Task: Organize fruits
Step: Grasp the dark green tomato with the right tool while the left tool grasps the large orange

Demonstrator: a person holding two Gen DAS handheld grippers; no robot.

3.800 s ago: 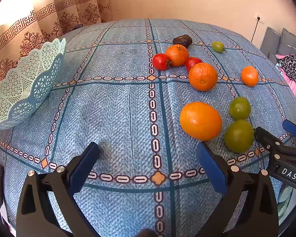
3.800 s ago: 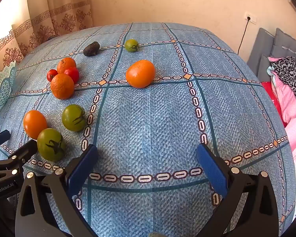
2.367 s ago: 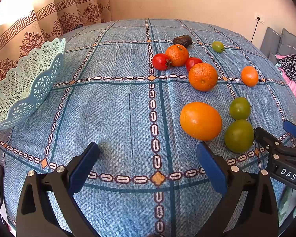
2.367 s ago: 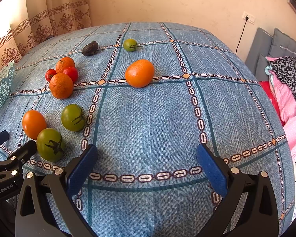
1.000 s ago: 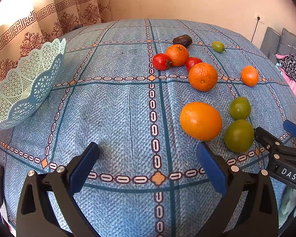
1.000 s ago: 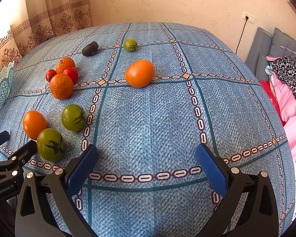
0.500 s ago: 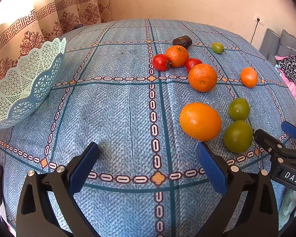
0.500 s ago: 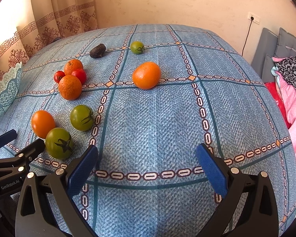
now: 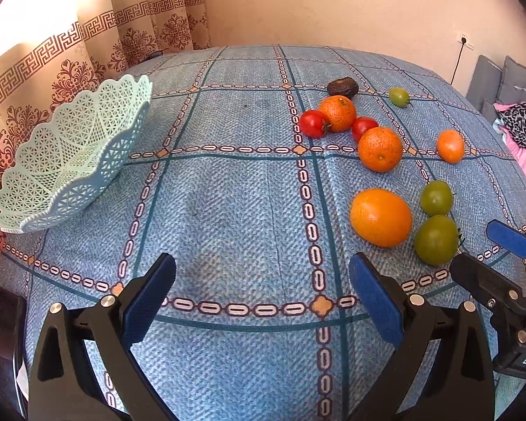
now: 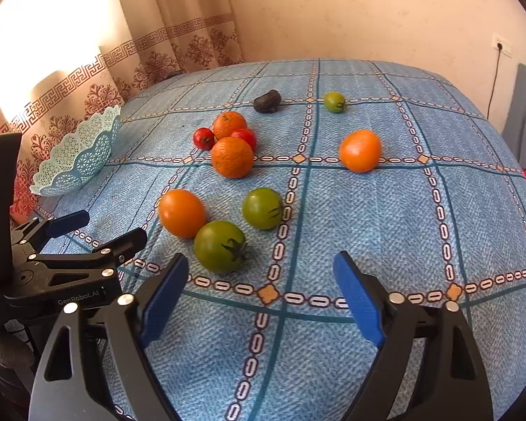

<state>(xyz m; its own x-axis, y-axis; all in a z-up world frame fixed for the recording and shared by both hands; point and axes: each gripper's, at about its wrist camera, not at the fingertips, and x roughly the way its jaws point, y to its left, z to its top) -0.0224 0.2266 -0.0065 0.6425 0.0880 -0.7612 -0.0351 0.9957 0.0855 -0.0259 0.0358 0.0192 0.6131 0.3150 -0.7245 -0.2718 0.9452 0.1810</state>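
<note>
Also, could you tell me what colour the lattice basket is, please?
Pale mint green; the basket shows best in the left wrist view.

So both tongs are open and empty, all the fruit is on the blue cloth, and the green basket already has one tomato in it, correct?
Not quite. The green basket has nothing in it; the left wrist view looks into its lattice bowl and shows no fruit. The rest holds: the left tongs and right tongs are open and empty, and the fruit, such as the nearest green tomato, lies on the blue cloth.
</note>
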